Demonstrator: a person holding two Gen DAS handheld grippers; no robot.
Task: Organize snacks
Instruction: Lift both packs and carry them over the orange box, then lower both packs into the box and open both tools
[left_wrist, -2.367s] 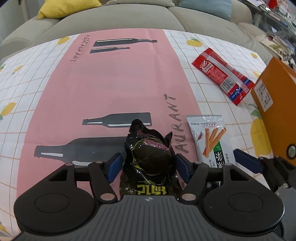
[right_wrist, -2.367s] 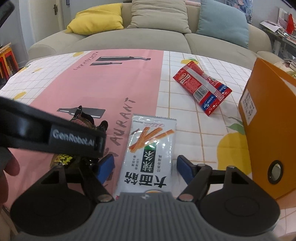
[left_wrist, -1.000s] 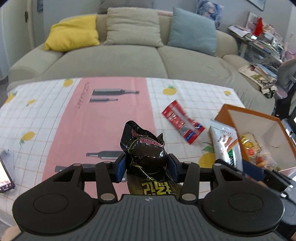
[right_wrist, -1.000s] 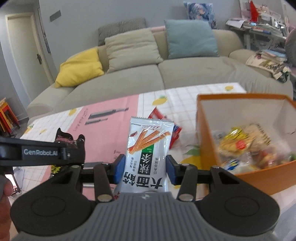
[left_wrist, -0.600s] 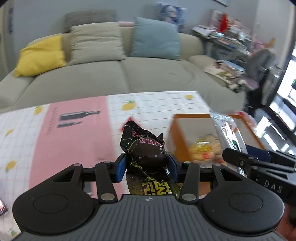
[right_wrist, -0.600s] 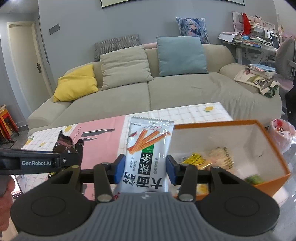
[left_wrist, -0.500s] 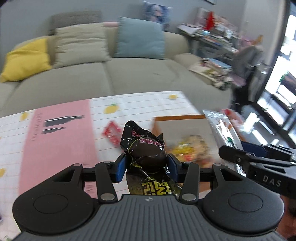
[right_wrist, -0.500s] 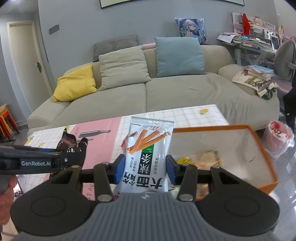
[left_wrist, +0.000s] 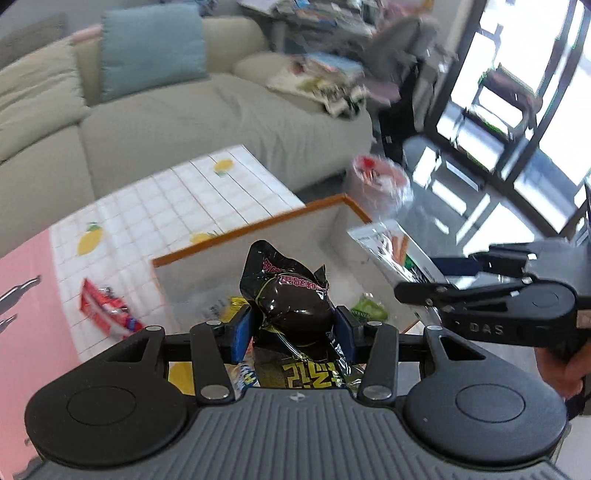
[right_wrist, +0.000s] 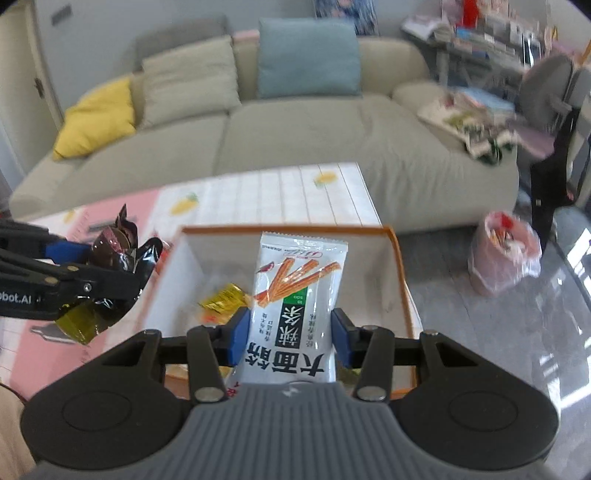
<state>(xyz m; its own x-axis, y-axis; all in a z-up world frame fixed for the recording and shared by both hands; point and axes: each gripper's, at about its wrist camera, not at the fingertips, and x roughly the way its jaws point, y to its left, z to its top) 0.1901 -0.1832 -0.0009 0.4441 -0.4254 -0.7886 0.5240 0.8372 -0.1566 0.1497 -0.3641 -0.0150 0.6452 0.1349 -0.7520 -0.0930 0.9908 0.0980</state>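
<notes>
Left claw (left_wrist: 293, 326): clamped on a dark shiny snack pouch (left_wrist: 291, 299) with yellow lettering, blue pads pressing both sides, held above the near-left part of an orange box (left_wrist: 258, 225) with a white interior. Right claw (right_wrist: 290, 334): clamped on a white packet (right_wrist: 299, 295) printed with orange sticks and a green panel, held upright over the middle of the same box. Box contents: a yellow wrapper (right_wrist: 223, 297), a green wrapper (left_wrist: 369, 308), other small packets too blurred to tell apart. Worktop (left_wrist: 184, 199): covered by a white grid cloth with lemon prints and a pink band; the box stands at its corner. A red packet (left_wrist: 109, 312) lies on the cloth just beside the box's left wall. Background: beige sofa (right_wrist: 295, 136) with yellow, beige and blue cushions; a pink bag (right_wrist: 504, 251) on the floor.
</notes>
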